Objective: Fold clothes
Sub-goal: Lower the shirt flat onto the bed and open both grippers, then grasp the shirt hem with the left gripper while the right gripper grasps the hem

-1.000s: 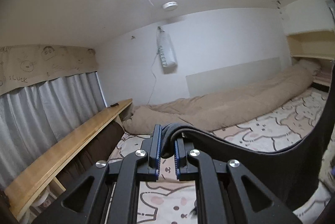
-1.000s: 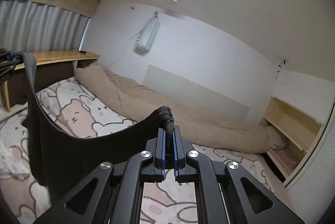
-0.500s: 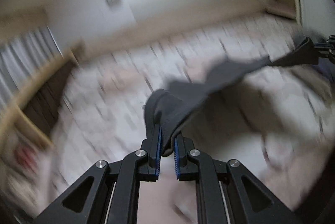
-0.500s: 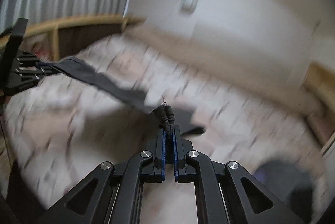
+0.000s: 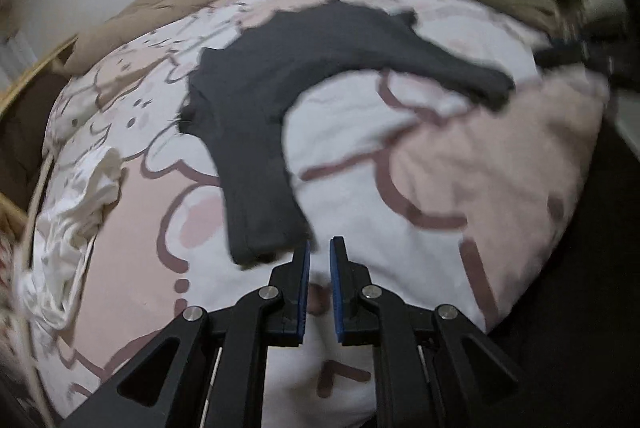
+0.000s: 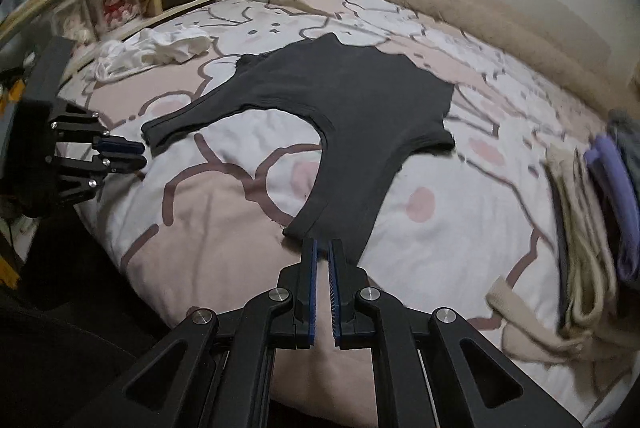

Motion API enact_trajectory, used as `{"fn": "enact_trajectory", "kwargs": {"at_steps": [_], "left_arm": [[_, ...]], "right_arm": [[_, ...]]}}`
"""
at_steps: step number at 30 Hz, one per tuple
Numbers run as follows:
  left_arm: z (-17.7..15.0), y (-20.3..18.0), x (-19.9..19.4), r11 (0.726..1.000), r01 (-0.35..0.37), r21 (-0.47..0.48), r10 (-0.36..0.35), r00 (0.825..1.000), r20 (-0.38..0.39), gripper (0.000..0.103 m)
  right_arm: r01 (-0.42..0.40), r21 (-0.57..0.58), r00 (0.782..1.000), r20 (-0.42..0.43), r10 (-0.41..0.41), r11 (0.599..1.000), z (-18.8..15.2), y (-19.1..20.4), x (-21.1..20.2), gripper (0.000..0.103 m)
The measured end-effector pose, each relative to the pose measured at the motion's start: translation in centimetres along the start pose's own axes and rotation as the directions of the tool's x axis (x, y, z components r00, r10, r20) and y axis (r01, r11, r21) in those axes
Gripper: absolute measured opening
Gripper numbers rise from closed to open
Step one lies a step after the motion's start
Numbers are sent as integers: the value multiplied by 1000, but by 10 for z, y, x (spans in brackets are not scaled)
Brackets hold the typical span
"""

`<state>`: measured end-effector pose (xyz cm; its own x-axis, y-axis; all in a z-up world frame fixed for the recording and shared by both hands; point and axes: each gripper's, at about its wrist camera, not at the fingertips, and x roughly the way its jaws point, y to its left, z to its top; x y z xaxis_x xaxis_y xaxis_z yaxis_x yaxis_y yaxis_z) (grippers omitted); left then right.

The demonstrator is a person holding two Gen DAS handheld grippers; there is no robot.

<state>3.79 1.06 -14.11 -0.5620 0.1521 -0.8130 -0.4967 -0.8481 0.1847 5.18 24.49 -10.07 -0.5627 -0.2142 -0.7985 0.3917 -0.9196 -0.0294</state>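
1. Left wrist view: my left gripper (image 5: 319,248) has its jaws apart with nothing between them; only the bedsheet (image 5: 460,156) shows through the gap.
2. Dark tank top (image 5: 256,96) lies spread on the sheet ahead of me. One strap end sits just ahead and to the left of my left fingertips, apart from them.
3. Right wrist view: my right gripper (image 6: 323,248) has its jaws slightly apart and empty. The other strap end lies just ahead of the tips; contact cannot be judged.
4. Same view: the garment's body stretches away from my jaws toward the beige blanket (image 6: 460,0).
5. White crumpled cloth (image 6: 152,48) lies far ahead to the left of my right jaws, well apart from the top.
6. Stack of folded clothes (image 6: 600,212) sits to the right of my right jaws.
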Motion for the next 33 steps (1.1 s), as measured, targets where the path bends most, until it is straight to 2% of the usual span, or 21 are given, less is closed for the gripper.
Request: {"fn": "enact_trajectory", "kwargs": {"at_steps": [1,2,4,7,8,9,10,11,15,19,24,27,30,31,32,33], "left_arm": [[2,10,-1,999,-1,-37,1,1000,5,17],[5,18,-1,998,-6,-64,7,1000,12,28],[10,34,0,994,-17,-108,20,999,28,40],[23,59,8,986,-26,-163,33,999,38,41],[28,68,12,982,-29,-184,37,998,42,41],[36,80,17,976,-27,-215,39,998,51,41],[45,93,21,969,-25,-247,42,997,60,41],[54,106,28,960,-19,-280,39,997,66,41],[87,149,63,919,9,-394,18,998,66,41],[109,171,112,894,47,-446,-45,999,15,41],[121,162,154,912,62,-406,-85,996,-39,41],[124,156,167,932,10,-361,-29,998,-47,44],[124,156,169,933,-2,-359,-13,999,-38,44],[124,155,169,932,1,-363,-15,999,-35,40],[123,156,167,927,20,-374,-32,999,-27,24],[122,157,165,922,41,-386,-52,998,-18,14]], "right_arm": [[-18,46,1000,-3,18,999,0,-5,2,6],[-28,81,1000,-4,28,996,-2,-10,4,6],[-49,161,999,-2,50,986,-2,-21,8,7],[-77,264,997,5,79,961,0,-34,17,8],[-83,291,996,8,85,953,1,-38,20,15],[-87,318,996,12,88,944,2,-42,22,38],[-83,346,997,20,81,935,5,-47,24,68],[-79,367,997,30,73,927,9,-52,26,73],[-121,422,992,78,97,898,27,-70,31,73],[-166,522,986,114,124,837,49,-102,46,72],[-158,601,987,108,117,783,64,-136,75,66],[-152,645,988,102,112,749,73,-156,93,61],[-129,677,992,79,103,725,76,-169,110,55],[-123,686,992,73,101,717,76,-172,115,54],[-121,695,992,68,103,709,76,-175,120,53],[-123,699,992,64,110,704,76,-176,126,52]]}}
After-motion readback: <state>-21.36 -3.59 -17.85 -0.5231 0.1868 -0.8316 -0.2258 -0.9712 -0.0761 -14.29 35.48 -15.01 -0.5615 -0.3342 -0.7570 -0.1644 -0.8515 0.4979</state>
